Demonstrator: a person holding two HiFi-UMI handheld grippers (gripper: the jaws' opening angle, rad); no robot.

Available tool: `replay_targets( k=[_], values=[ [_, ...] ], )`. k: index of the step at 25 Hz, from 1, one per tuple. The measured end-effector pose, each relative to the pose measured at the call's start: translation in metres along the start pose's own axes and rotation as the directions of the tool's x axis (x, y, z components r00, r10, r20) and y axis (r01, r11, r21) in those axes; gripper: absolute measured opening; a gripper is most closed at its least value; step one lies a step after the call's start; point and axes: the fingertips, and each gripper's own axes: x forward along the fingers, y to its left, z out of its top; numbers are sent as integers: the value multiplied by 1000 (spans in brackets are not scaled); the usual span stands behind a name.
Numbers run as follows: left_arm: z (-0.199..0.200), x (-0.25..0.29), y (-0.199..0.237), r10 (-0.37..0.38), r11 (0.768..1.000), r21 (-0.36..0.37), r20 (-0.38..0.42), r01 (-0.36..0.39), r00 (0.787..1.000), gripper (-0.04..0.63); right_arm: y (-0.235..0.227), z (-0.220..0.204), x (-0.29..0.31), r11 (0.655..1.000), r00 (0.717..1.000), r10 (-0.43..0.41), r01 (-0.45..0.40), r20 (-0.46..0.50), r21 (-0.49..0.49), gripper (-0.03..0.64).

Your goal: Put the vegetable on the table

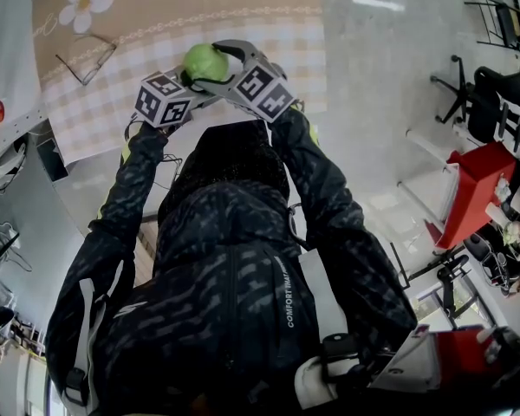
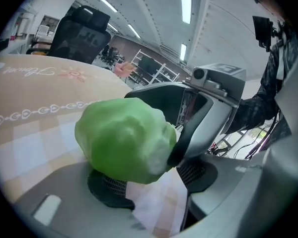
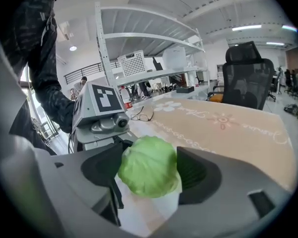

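Left jaws on cabbage (image 2: pixel 124 140); "COMFORT" jacket (image 1: pixel 234 241)

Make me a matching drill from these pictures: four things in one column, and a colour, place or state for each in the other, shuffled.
Things:
1 tablecloth
2 cabbage
3 eyeglasses
4 office chair

Descriptions:
A black, high-backed
B lying flat on item 1
C green, held up in the air
D beige, printed with a white flower

Pairs: 1-D, 2-C, 3-B, 4-A
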Motion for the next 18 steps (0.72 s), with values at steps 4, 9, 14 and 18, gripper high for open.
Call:
replay_targets(
  k=[4,9,14,18],
  values=[
    [-3,-4,5,57,996,64,-23,-56,998,304,1,1,0,1000,1000,-10,10,8,-6,347],
    [0,-18,12,114,988,106,25,-116,993,330,1,3,1,1000,1000,-13,13,19,-3,347],
    [-2,-33,14,166,971,163,74,-176,983,353,2,5,5,1000,1000,-20,20,24,-9,345],
    [-6,-42,14,186,961,182,136,-209,973,374,4,6,8,999,999,-33,34,34,-28,342]
  ],
)
